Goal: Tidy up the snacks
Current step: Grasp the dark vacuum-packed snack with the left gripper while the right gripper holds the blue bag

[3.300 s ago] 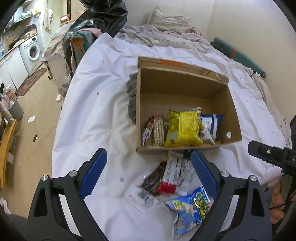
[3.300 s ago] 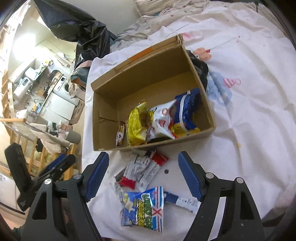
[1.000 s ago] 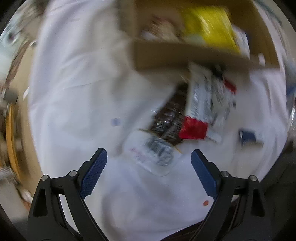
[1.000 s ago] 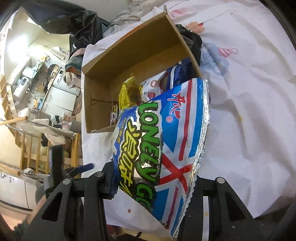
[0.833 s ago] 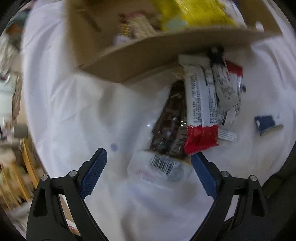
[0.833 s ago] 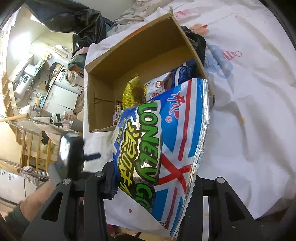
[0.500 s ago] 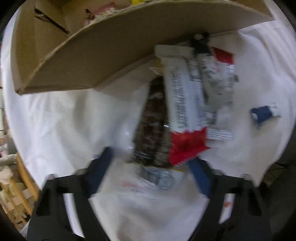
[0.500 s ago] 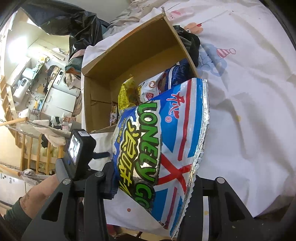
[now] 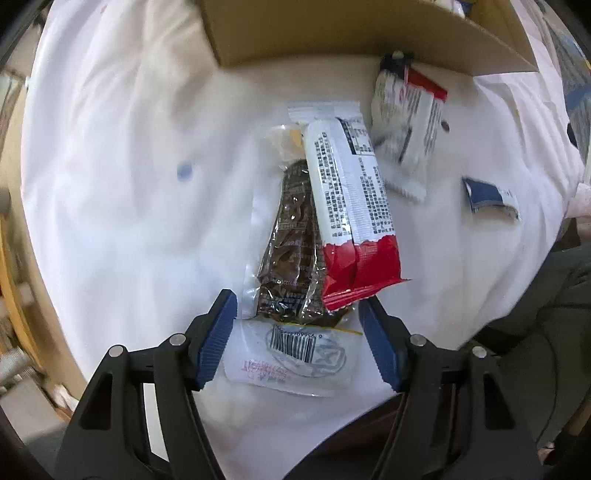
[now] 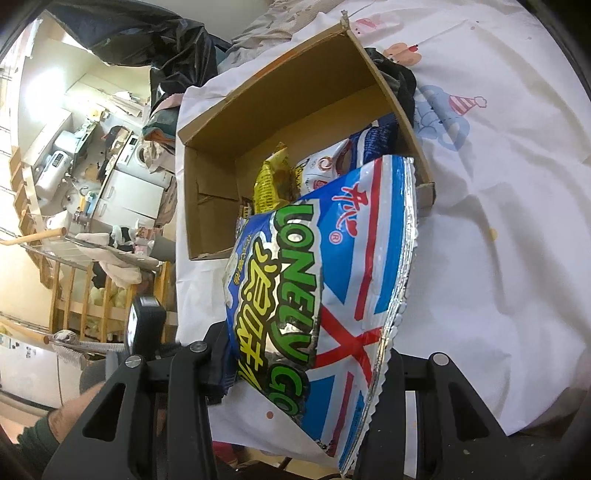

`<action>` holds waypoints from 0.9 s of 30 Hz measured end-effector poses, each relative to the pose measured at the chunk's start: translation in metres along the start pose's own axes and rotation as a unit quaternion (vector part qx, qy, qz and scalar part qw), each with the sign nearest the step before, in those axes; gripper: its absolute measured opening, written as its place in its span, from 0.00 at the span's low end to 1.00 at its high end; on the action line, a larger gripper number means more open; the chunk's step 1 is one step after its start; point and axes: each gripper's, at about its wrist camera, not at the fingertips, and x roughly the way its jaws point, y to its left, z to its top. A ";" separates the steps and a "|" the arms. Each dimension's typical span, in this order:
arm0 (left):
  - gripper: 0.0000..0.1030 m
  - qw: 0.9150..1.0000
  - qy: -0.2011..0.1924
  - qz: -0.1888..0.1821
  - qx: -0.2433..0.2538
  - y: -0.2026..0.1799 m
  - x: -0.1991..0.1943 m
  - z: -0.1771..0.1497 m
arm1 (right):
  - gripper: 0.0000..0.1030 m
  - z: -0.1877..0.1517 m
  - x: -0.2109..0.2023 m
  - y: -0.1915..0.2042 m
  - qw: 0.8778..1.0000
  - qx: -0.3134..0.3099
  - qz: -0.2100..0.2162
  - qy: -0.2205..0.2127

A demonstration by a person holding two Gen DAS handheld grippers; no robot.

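My left gripper (image 9: pixel 295 301) points straight down at the white sheet and its jaws are closing. Between them lie the near end of a brown snack packet (image 9: pixel 291 243) and a clear packet with a barcode (image 9: pixel 291 354); the pads are not pressing on either. A white bar with a red end (image 9: pixel 351 199) rests on the brown packet. Further off are a second white-and-red packet (image 9: pixel 406 122) and a small blue packet (image 9: pixel 487 194). My right gripper (image 10: pixel 306 369) is shut on a big blue chip bag (image 10: pixel 325 280), held up in front of the cardboard box (image 10: pixel 295 74).
The box (image 9: pixel 351 33) holds a yellow bag (image 10: pixel 273 184) and a white-and-blue bag (image 10: pixel 343 158), with free floor on its left side. A person's hand (image 10: pixel 74 410) holds the other gripper at lower left. A black bag (image 10: pixel 177 40) and kitchen units stand beyond the bed.
The left gripper has swung over the loose snacks and come closer, and its jaws have narrowed around the brown packet's end. The right gripper and its chip bag have stayed put.
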 end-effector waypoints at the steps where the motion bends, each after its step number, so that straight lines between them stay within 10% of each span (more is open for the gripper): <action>1: 0.65 1.000 0.002 0.001 -0.002 0.000 0.000 -0.002 | 0.43 0.000 0.000 0.000 1.000 -0.001 0.000 0.001; 16: 0.67 0.998 -0.039 0.037 0.028 -0.033 -0.018 0.005 | 0.43 0.002 -0.001 0.001 1.000 0.005 0.001 0.003; 27: 0.77 0.996 -0.039 0.063 -0.041 0.035 -0.026 0.030 | 0.43 0.002 0.005 0.006 1.000 -0.006 0.001 0.007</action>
